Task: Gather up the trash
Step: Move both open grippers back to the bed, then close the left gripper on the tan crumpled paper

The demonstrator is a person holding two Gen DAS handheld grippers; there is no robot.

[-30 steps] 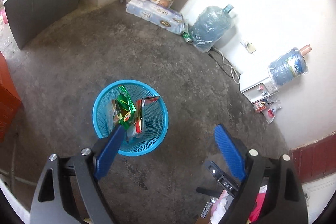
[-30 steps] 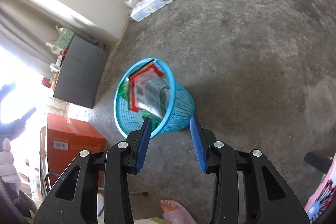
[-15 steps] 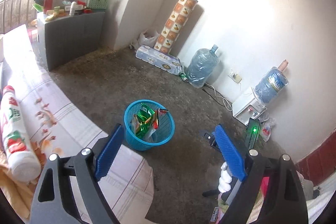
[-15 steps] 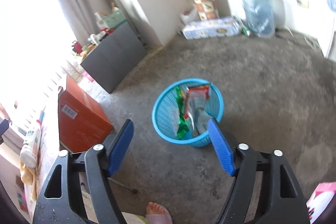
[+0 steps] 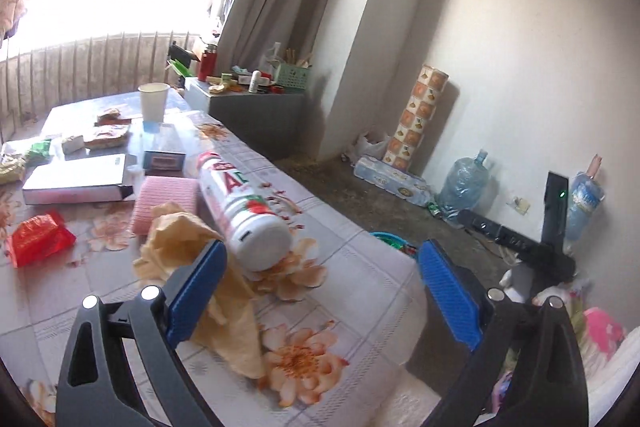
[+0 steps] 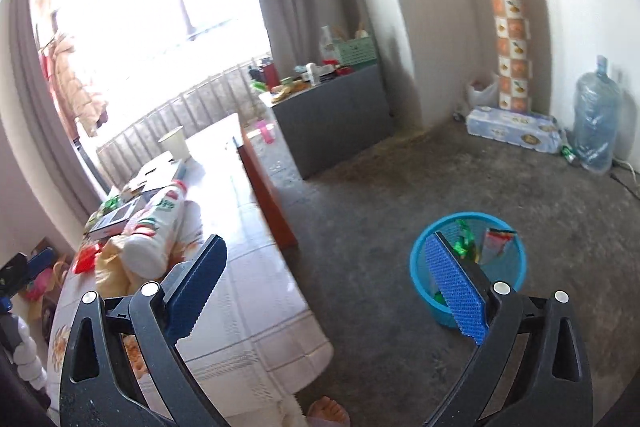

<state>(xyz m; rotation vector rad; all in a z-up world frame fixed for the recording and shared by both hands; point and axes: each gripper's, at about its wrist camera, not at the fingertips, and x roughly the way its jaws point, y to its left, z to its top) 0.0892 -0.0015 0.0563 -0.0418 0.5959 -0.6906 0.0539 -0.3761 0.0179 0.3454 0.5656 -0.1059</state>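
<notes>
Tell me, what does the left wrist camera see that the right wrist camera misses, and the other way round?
Only the left wrist view shows the pink sponge, the red plastic bag spread out, and a black stand with a green light by the wall.

Only the right wrist view shows the blue basket whole, wrappers inside, and a bare foot at the bottom edge.

Both show the flowered tablecloth, the white bottle lying on it, the paper cup and the big water jug. Each camera's own tongs, left and right, stand open and empty.
</notes>
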